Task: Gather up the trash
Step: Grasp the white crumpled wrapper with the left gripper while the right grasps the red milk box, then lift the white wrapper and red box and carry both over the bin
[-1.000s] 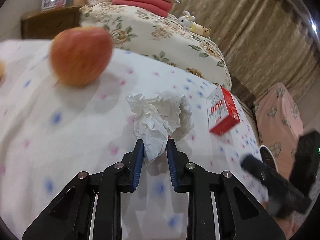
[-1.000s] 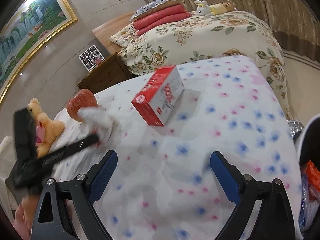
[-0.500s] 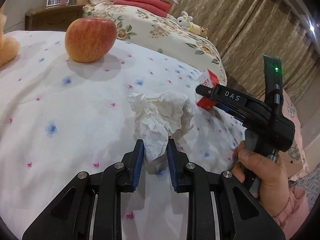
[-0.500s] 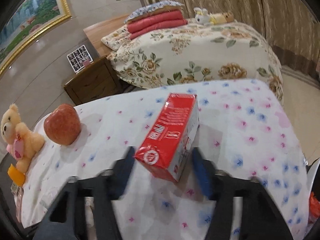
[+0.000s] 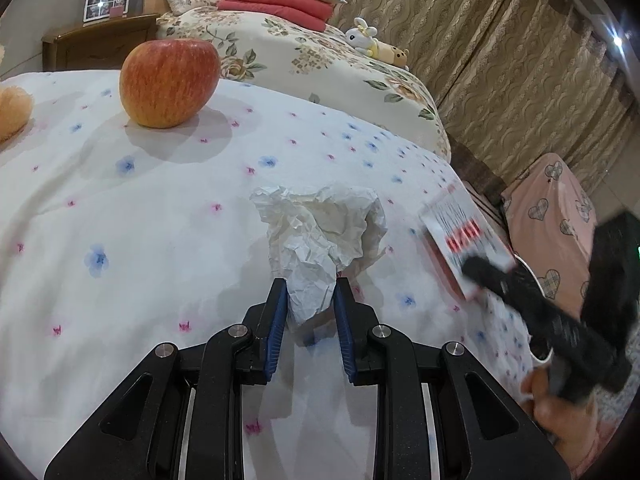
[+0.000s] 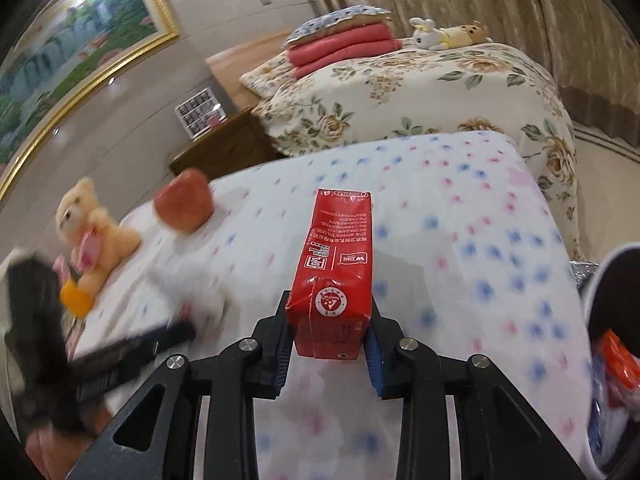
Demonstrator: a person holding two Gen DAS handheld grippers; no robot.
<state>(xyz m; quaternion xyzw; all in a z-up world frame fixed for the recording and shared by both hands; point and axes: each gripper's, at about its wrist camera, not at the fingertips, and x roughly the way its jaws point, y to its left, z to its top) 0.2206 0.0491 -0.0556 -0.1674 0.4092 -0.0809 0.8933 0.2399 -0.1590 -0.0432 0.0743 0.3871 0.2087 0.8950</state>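
Observation:
My left gripper [image 5: 310,300] is shut on a crumpled white paper ball [image 5: 320,236] and holds it over the flowered white tablecloth [image 5: 120,220]. My right gripper [image 6: 328,332] is shut on a red carton [image 6: 334,268], lifted a little above the cloth. The carton also shows blurred in the left wrist view [image 5: 460,240], held by the right gripper [image 5: 520,300]. At the right edge of the right wrist view stands a trash bin [image 6: 600,300] with orange and white trash inside.
A red apple [image 5: 170,80] and a teddy bear [image 6: 88,224] sit on the far left of the table. Behind the table are a flowered bed [image 6: 420,92], a wooden nightstand [image 6: 224,152], curtains and a pink heart-patterned seat [image 5: 556,216].
My right gripper closed on the red carton and lifted it off the cloth. My left gripper kept its hold on the paper ball and shifted slightly.

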